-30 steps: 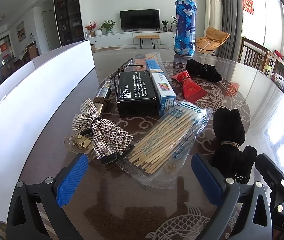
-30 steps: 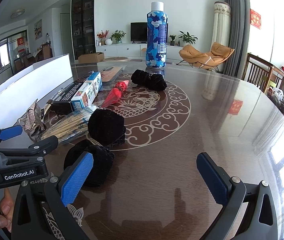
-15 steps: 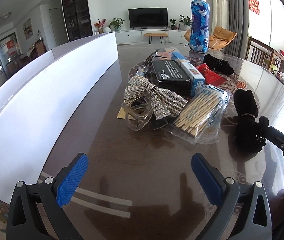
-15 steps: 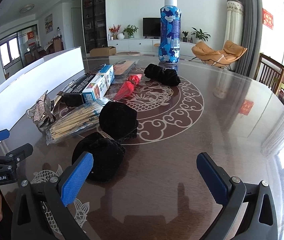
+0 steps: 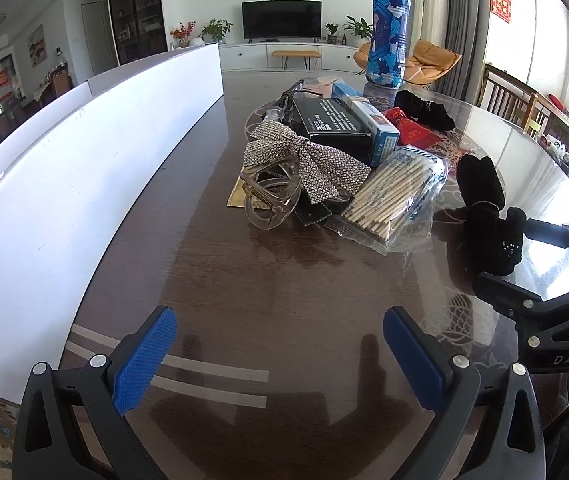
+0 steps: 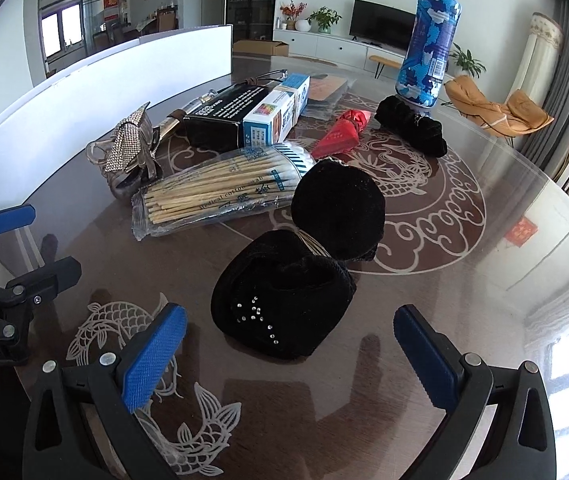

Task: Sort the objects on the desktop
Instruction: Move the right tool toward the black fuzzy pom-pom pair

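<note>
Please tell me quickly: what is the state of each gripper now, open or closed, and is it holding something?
Left gripper: open, holding nothing.
Right gripper: open, holding nothing; the black velvet bow lies just ahead.

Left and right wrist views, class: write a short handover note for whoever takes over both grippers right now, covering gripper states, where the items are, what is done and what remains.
Left gripper: open, empty, over bare table.
Right gripper: open, empty, lined up on the black velvet bow just ahead of it, not touching.
Items: all in one cluster on the table. Rhinestone bow clip over a clear claw clip; cotton swab packet; black box beside the blue-and-white box; red pouch; black scrunchie; blue bottle upright at the back.
Done: nothing visibly sorted.
Left: everything; the velvet bow looks the likely first pick.
</note>
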### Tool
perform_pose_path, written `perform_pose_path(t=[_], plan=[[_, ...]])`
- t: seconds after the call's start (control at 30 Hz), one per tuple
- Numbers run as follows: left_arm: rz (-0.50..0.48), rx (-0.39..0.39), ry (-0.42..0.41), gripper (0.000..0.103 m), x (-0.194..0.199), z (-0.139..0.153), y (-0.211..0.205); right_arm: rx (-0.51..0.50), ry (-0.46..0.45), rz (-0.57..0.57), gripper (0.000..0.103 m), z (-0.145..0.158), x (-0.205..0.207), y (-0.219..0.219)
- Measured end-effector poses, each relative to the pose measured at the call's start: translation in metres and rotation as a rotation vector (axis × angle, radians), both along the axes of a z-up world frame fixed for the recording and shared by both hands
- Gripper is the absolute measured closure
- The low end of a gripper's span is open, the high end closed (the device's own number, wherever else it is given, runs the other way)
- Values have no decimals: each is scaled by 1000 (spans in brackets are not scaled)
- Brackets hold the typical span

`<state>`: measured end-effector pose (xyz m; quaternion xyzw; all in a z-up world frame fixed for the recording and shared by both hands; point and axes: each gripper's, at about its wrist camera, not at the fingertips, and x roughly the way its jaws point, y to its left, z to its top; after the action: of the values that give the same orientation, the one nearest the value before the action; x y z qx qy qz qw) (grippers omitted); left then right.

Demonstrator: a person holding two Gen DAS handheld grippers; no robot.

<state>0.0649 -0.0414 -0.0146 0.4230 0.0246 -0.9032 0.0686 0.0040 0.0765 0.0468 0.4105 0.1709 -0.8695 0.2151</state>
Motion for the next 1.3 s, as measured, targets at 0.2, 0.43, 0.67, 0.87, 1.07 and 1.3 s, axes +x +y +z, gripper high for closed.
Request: perform_pose_path(t=[0.2, 0.43, 0.67, 0.87, 1.07, 1.3], plan=[[-15, -20, -28, 0, 0, 0, 8, 15, -17, -12, 0, -3, -5, 0], [-16, -49, -32, 0, 0, 9, 11, -33, -56, -51, 0, -5, -14, 6], [-26, -101, -37, 0, 0, 12, 18, -46, -81, -98, 0, -5, -25, 13], [-33, -124, -31, 0, 1, 15, 20, -44, -86, -107, 0, -5, -28, 14], [-31, -141, -38, 0, 1, 13, 20, -42, -90, -107, 0, -5, -31, 13], [-29, -146, -46, 0, 0, 12, 19, -43, -86, -124, 0, -5, -34, 14]])
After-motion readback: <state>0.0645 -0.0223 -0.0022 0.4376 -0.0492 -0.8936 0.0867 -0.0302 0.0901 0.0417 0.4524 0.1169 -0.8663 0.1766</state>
